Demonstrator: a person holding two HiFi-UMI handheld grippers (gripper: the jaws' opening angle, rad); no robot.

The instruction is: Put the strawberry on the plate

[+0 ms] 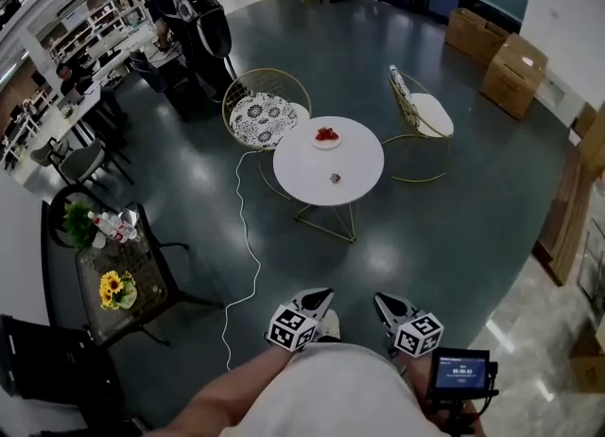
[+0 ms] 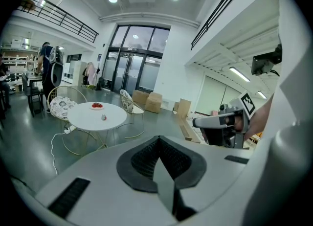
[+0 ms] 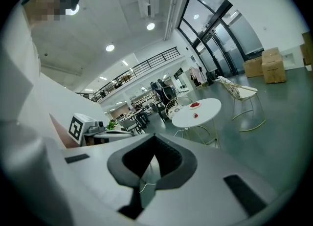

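Observation:
A round white table (image 1: 321, 172) stands a few steps ahead on the dark floor. On its far side is a small plate (image 1: 326, 138) holding red fruit. A single small strawberry (image 1: 335, 178) lies apart from it, nearer the table's middle. My left gripper (image 1: 321, 294) and right gripper (image 1: 380, 300) are held low and close to my body, far short of the table, both shut and empty. The left gripper view shows the table (image 2: 83, 117), the plate (image 2: 97, 105) and the strawberry (image 2: 103, 117) in the distance. The right gripper view shows the same plate (image 3: 195, 105) and strawberry (image 3: 195, 115).
Two wire chairs (image 1: 263, 115) (image 1: 423, 115) flank the table. A white cable (image 1: 248, 246) runs across the floor to its left. A dark side table with flowers (image 1: 115, 282) stands at the left, cardboard boxes (image 1: 501, 59) at the back right. People sit at desks far left.

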